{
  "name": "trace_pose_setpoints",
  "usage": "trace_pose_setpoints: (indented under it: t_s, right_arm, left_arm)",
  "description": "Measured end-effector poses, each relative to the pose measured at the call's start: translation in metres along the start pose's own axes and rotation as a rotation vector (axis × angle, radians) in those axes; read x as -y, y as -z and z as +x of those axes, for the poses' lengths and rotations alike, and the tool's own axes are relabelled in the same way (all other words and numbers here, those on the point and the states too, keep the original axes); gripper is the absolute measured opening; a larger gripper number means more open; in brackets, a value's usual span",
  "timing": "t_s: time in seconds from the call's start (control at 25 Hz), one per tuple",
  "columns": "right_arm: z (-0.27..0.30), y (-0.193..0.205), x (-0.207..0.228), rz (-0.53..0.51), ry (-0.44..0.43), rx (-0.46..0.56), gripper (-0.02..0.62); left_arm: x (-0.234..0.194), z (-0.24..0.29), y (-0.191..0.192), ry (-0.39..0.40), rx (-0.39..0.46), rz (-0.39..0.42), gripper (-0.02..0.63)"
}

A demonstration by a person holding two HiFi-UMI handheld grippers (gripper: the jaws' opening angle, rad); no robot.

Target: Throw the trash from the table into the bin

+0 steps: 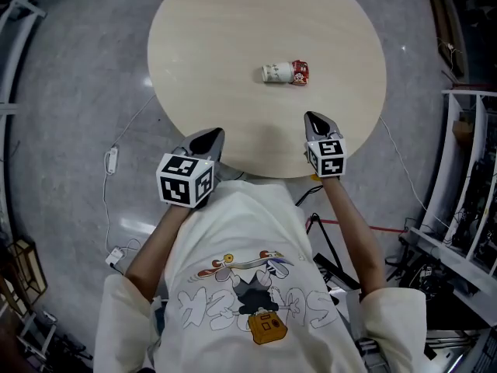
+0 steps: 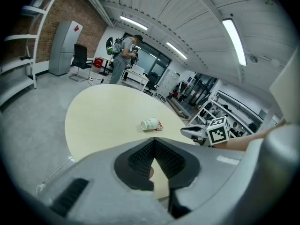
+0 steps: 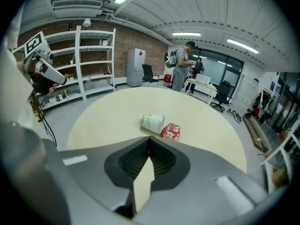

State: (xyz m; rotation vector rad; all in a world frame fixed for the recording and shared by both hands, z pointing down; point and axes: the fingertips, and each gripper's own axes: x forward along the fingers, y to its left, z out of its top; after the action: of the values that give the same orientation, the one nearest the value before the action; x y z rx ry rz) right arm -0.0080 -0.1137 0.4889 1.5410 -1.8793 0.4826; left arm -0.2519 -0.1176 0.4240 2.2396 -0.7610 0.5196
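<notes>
Hovering at round table [image 1: 233,45] near edge, left gripper [image 1: 208,138] and right gripper [image 1: 314,119] pressed shut, empty, tipped paper cup [image 1: 276,72] touching red packet [image 1: 300,73] well ahead, open surface between.

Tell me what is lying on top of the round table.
A white paper cup on its side and a red packet right beside it, near the middle of the table. Whether anything is inside the cup cannot be seen.

White cup [image 1: 277,73], red packet [image 1: 300,73], beige table [image 1: 233,37].
</notes>
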Motion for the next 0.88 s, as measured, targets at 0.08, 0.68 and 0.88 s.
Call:
trace_pose_setpoints:
  t_s: [0.08,0.68,0.88]
  right_arm:
    - [0.009,-0.007,0.008,-0.002,-0.021,0.006,0.005]
    - [0.084,-0.035,0.023,-0.058,-0.372,0.032,0.073]
    - [0.126,-0.038,0.029,-0.028,-0.423,0.002,0.122]
  left_arm:
    - [0.001,0.002,-0.004,-0.019,0.012,-0.015,0.003]
    - [0.032,-0.003,0.004,-0.216,0.067,-0.094,0.003]
    - [0.03,-0.005,0.015,-0.292,0.054,-0.137,0.005]
